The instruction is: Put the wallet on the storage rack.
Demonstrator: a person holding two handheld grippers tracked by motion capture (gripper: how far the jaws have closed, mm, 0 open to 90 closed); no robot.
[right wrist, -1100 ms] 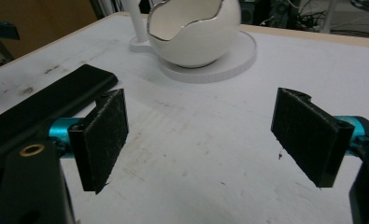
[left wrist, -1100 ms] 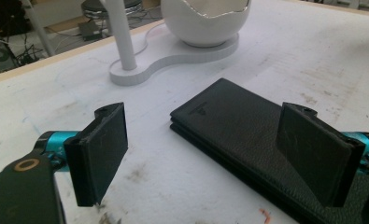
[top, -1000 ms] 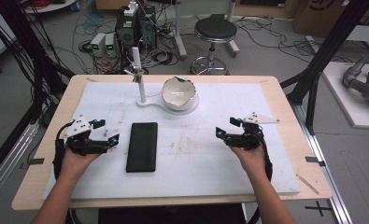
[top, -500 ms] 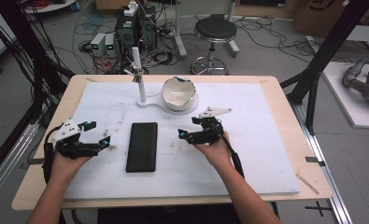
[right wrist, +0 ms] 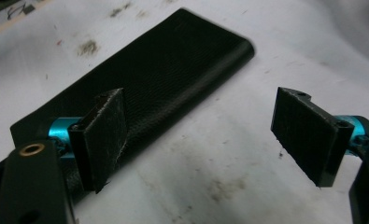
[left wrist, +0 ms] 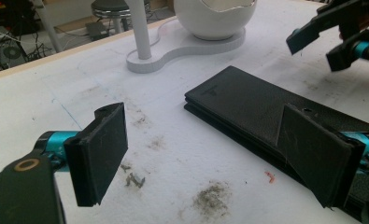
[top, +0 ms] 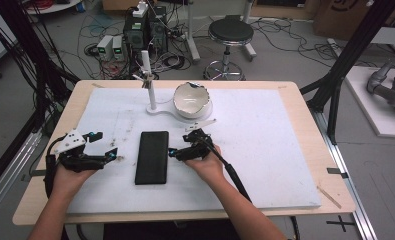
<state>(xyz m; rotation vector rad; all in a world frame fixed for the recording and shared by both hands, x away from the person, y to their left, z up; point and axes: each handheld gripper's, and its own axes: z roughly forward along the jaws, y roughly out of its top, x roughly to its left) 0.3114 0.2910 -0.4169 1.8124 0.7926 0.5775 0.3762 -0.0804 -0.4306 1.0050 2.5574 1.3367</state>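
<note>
black case (right wrist: 145, 79) near end behind left tongs (right wrist: 198, 140), far end cropped

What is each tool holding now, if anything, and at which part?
Nothing is held. The left tool and right tool are both open, on either side of the black case lying flat.

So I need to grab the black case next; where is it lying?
In the high view the black case lies flat on the white mat, left of centre, between the left tool and right tool, just in front of the white bowl stand.
</note>
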